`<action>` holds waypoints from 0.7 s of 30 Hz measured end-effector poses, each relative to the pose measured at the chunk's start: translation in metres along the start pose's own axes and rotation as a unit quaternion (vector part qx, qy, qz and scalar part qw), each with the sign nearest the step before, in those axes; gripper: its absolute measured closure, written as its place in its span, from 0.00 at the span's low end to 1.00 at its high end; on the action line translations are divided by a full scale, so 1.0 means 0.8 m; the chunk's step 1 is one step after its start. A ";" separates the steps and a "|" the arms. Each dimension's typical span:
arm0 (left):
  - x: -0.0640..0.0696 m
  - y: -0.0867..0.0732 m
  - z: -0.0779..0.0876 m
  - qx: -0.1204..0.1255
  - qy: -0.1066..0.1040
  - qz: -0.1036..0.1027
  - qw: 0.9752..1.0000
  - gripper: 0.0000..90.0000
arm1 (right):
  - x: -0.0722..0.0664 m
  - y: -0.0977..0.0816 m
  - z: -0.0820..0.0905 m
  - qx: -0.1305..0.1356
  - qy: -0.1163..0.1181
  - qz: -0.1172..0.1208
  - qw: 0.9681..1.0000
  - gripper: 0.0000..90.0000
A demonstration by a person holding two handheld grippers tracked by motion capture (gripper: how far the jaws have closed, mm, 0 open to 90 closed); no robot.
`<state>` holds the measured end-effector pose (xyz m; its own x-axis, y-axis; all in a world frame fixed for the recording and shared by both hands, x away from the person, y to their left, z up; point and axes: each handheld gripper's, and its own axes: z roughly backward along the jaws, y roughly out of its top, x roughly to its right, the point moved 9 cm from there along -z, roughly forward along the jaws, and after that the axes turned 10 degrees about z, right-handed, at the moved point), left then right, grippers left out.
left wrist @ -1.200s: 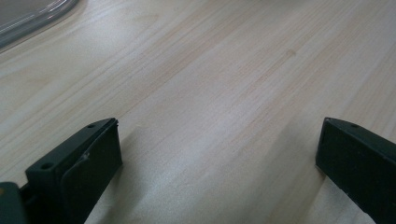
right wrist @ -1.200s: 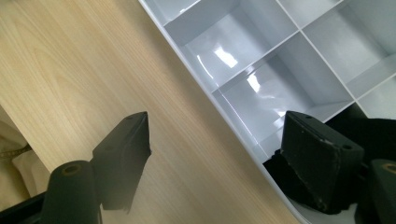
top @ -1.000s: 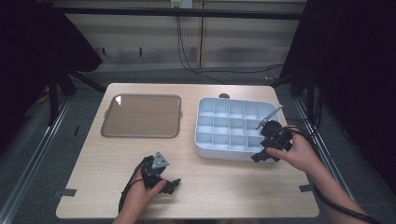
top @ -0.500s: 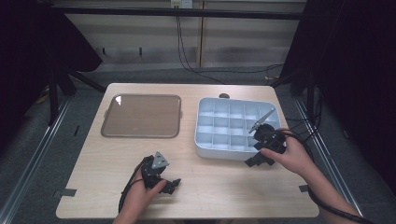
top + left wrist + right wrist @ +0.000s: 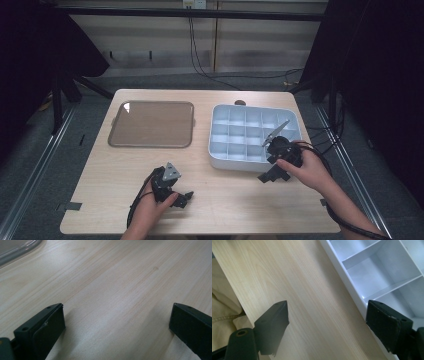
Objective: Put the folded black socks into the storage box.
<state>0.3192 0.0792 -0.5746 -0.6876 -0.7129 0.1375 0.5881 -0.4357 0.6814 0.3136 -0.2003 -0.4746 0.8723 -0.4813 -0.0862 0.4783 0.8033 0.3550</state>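
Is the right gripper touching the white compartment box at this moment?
Cannot tell. In the right gripper view the right gripper is open, one jaw overlapping the white compartment box rim; no gap or contact shows plainly.

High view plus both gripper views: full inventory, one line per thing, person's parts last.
Table: one, light wood, centre of the high view.
Clear lid: one, transparent with a brownish tint, flat on the table's far left.
Compartment tray: one, white, gridded, compartments in sight hold nothing, table's right half.
Small dark object: one, at the far edge behind the tray; too small to identify.
Left gripper: one, black, open, on the near table, in the left hand.
Right gripper: one, black, open, at the tray's near right edge, in the right hand.
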 end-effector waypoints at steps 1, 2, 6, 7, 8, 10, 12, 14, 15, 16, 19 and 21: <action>-0.001 0.000 0.000 -0.001 0.001 -0.002 1.000 0.00 | -0.001 0.001 -0.001 0.001 0.001 0.003 1.000 0.20; 0.000 0.000 0.000 -0.001 0.001 -0.001 1.000 0.00 | -0.003 0.002 -0.001 0.001 0.002 0.003 1.000 0.20; 0.000 0.000 0.000 0.000 0.000 0.000 1.000 0.00 | -0.008 0.006 -0.005 0.001 0.004 0.008 1.000 0.20; 0.000 0.000 0.000 0.000 0.000 0.000 1.000 0.00 | -0.009 0.006 -0.006 0.001 0.005 0.008 1.000 0.20; 0.000 0.000 0.000 0.000 0.000 0.000 1.000 0.00 | -0.012 0.008 -0.008 0.003 0.007 0.012 1.000 0.20; 0.000 0.000 0.000 -0.001 0.001 -0.001 1.000 0.00 | -0.015 0.009 -0.009 0.003 0.008 0.012 1.000 0.20; -0.001 0.000 0.000 -0.001 0.001 -0.002 1.000 0.00 | -0.018 0.011 -0.012 0.005 0.012 0.015 1.000 0.20; 0.000 0.000 0.000 0.000 0.000 0.000 1.000 0.00 | -0.021 0.012 -0.014 0.004 0.014 0.018 1.000 0.20; 0.000 0.000 0.000 0.000 0.000 0.000 1.000 0.00 | -0.022 0.012 -0.015 0.004 0.015 0.018 1.000 0.20; 0.000 0.000 0.000 0.000 0.000 0.000 1.000 0.00 | -0.024 0.012 -0.017 0.004 0.016 0.018 1.000 0.20; 0.000 0.000 0.000 -0.001 0.000 -0.002 1.000 0.00 | -0.029 0.015 -0.021 0.007 0.019 0.024 1.000 0.20; 0.000 0.000 0.000 0.000 0.000 0.000 1.000 0.00 | -0.032 0.015 -0.025 0.007 0.022 0.030 0.999 0.20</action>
<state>0.3193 0.0792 -0.5746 -0.6874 -0.7133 0.1367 0.5877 -0.4357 0.6817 0.2993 -0.1713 -0.4870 0.9029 -0.4168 -0.1051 0.4243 0.8250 0.3733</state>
